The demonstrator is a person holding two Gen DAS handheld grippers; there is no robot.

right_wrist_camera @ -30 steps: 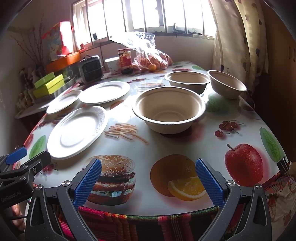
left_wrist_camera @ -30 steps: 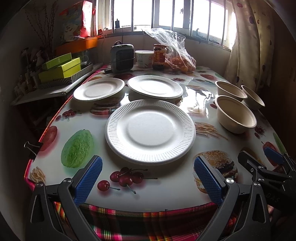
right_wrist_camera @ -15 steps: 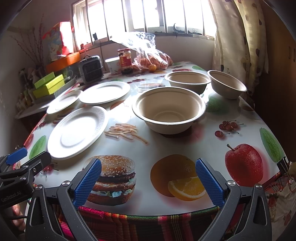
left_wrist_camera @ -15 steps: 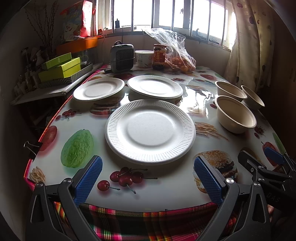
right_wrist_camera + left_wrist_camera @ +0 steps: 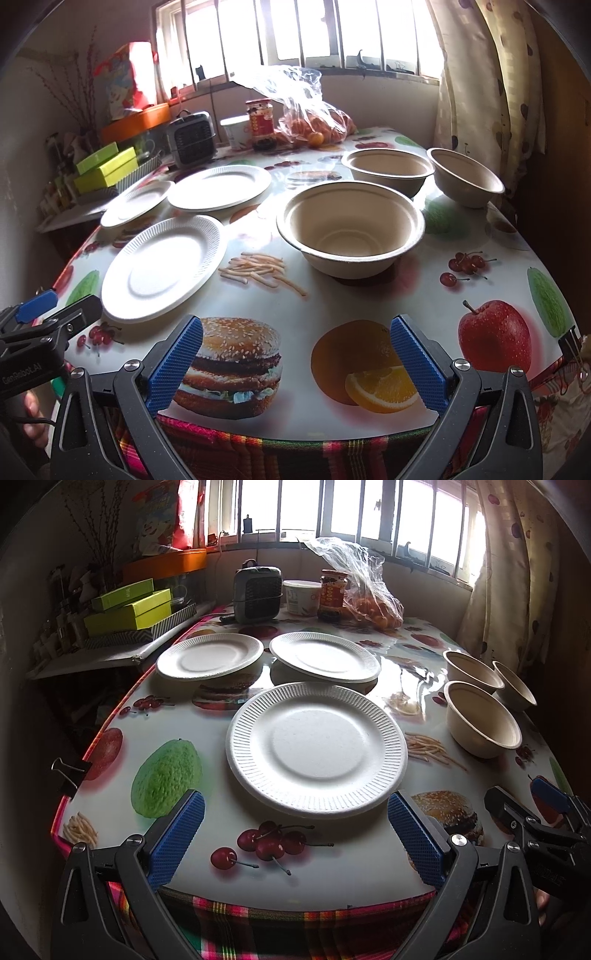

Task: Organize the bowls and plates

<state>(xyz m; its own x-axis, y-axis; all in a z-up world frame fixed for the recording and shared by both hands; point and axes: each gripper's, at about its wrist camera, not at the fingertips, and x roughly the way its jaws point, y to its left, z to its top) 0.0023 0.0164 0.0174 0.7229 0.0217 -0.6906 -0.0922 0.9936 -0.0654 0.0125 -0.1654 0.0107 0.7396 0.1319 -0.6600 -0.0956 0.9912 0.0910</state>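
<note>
Three white paper plates lie on the fruit-print table: a near one [image 5: 317,744] [image 5: 162,267], a far left one [image 5: 209,656] [image 5: 137,202] and a far middle one [image 5: 325,656] [image 5: 219,187]. Three beige bowls stand to the right: a near one [image 5: 482,720] [image 5: 351,229], a middle one [image 5: 471,667] [image 5: 388,171] and a far right one [image 5: 514,686] [image 5: 466,176]. My left gripper [image 5: 295,840] is open and empty at the table's front edge, before the near plate. My right gripper [image 5: 295,363] is open and empty at the front edge, before the near bowl.
At the table's back stand a small grey heater [image 5: 258,593], a white tub [image 5: 301,596], a jar [image 5: 333,595] and a plastic bag of oranges [image 5: 369,602]. Green boxes [image 5: 127,609] lie on a shelf to the left. A curtain [image 5: 491,85] hangs at the right.
</note>
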